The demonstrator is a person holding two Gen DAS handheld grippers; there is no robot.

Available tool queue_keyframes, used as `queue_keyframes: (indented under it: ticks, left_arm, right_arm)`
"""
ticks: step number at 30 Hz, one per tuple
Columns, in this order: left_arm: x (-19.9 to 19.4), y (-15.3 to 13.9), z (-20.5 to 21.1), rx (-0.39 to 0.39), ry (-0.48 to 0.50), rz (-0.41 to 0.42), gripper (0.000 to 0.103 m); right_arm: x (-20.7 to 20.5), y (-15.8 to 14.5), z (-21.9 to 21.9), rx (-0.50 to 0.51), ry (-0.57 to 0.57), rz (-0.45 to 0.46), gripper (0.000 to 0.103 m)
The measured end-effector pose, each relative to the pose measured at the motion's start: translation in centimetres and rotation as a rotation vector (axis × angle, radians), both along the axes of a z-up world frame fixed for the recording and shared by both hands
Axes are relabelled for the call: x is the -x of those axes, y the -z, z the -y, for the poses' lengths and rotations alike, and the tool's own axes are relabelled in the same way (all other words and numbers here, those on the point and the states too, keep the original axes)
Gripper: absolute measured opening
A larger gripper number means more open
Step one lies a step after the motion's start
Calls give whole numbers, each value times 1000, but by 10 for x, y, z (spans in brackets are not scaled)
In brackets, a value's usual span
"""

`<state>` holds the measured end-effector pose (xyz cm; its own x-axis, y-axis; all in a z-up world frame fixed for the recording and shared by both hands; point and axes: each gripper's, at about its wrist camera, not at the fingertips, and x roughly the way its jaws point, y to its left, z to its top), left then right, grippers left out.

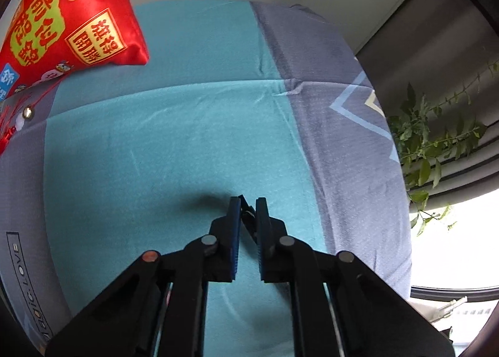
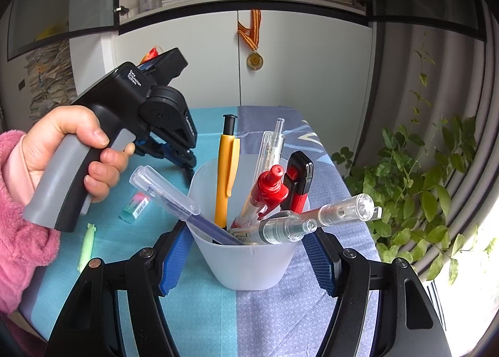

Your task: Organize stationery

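My right gripper [image 2: 246, 233] is shut on a translucent white cup [image 2: 249, 266], its blue pads pressing on both sides. The cup holds several pens, among them a yellow pen [image 2: 226, 169], a red pen [image 2: 265, 194] and clear pens [image 2: 327, 216]. In the left wrist view my left gripper [image 1: 248, 201] points down at the teal cloth [image 1: 174, 138], shut on a small black object [image 1: 248, 213] that I cannot identify. The right wrist view shows the left gripper [image 2: 188, 166] left of and behind the cup, held by a hand [image 2: 62, 144] in a pink sleeve.
An eraser [image 2: 135, 205] in a green and pink sleeve and a pale green item [image 2: 85, 246] lie on the cloth left of the cup. A red cushion [image 1: 68, 13] sits at the far left. A leafy plant [image 2: 421, 185] stands off the table's right edge; cabinets behind.
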<state>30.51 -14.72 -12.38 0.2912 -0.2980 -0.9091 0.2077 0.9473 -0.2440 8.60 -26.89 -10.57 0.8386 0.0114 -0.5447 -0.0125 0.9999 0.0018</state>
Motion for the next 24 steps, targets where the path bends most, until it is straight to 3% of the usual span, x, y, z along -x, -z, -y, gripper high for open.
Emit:
queue_keyframes:
  ticks: [3,7,14,19,24]
  left_arm:
    - [3,-12,-7,3,4,61,7]
    - [10,-31,-21,55,14,85,6]
    - [46,-83,-40,130,49,221,4]
    - [72,-107,-40,134,93,321,4]
    - [72,-99,-41,108,103,281,6]
  right_arm:
    - [-1,0,0,0,-4,-3,70]
    - [-2,0,2,-3,-6,0,70]
    - [-3,1,3,-4,-7,1,70]
    - [-3,1,2,-3,-7,0,70]
    - [-2,1,1,6,-4,-2,70]
